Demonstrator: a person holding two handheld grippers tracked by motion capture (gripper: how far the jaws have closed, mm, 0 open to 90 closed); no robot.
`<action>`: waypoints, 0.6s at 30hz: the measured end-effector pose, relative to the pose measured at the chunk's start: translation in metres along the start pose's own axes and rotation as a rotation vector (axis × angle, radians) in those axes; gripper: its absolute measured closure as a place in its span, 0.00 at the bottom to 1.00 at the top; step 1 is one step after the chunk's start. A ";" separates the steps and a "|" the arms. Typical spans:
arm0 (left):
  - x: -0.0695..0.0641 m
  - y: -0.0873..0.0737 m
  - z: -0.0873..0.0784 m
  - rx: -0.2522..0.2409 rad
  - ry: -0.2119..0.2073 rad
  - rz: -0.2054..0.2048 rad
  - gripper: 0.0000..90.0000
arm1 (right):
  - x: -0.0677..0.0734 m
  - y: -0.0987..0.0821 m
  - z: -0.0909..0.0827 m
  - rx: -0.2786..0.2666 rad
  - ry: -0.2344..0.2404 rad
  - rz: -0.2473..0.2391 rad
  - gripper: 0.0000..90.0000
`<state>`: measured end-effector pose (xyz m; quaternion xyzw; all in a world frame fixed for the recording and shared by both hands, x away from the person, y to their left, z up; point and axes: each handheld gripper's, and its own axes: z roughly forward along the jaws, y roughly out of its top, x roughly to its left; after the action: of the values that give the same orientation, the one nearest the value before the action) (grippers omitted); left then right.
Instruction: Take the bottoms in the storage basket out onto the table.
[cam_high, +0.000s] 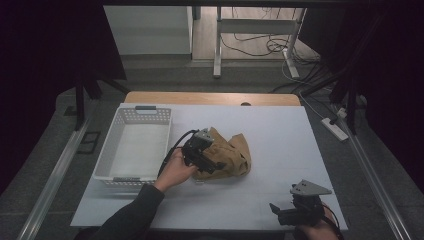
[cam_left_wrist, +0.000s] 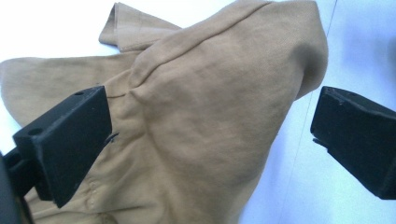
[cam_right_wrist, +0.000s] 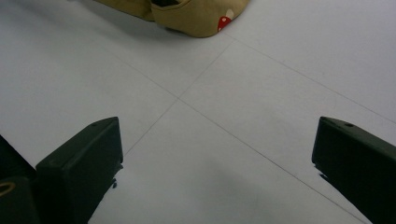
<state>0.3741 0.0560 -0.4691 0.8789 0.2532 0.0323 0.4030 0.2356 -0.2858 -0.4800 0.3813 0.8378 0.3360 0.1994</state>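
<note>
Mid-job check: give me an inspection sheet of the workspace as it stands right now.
Surface: white table top, thin seam lines across it.
Job's things: tan garment crumpled at mid-table; white basket to its left, nothing seen inside.
Clutter: nothing seen.
Grippers: left gripper open, jaws wide either side of a fold of the garment, pads not pressing; right gripper open over bare table at the near right edge.
Cables: black cable trails from the left gripper.
Surroundings: power strip and loose wires on the floor beyond.
</note>
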 end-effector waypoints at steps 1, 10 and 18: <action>0.001 0.000 -0.001 -0.006 -0.004 -0.003 0.00 | 0.000 0.000 0.000 0.000 0.000 -0.001 0.02; 0.004 -0.001 -0.006 -0.018 -0.004 -0.014 0.00 | 0.000 0.000 0.000 -0.002 0.001 -0.001 0.02; 0.005 -0.002 -0.014 -0.037 0.002 -0.010 0.00 | 0.000 0.000 0.000 -0.001 0.002 -0.001 0.02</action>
<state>0.3741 0.0693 -0.4616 0.8700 0.2575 0.0360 0.4189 0.2354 -0.2859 -0.4798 0.3806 0.8379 0.3368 0.1989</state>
